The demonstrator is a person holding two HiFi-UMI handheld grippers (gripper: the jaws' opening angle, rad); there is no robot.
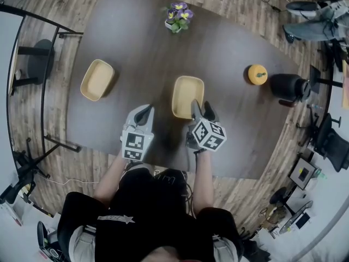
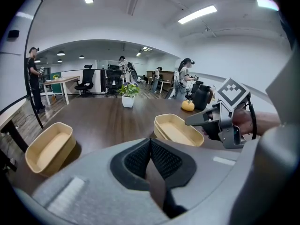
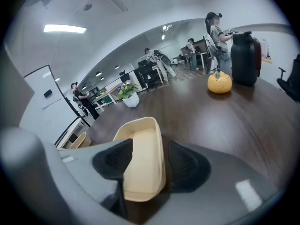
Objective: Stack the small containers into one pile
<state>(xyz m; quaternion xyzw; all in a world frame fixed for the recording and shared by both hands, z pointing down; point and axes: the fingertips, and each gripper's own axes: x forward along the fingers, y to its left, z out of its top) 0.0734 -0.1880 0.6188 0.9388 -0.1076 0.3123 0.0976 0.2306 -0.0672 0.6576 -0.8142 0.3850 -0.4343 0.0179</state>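
No words, numbers or brand names are legible in any view. Coded signs: black-and-white square patterns, not letters, on the marker cube (image 1: 135,144) of the left gripper (image 1: 144,113) and on the like cube (image 1: 208,135) of the right gripper (image 1: 202,109). One face of the latter also appears in the left gripper view. Print: a white strip with a star (image 1: 114,218) on the person's black shirt (image 1: 158,222), its characters too small to read.
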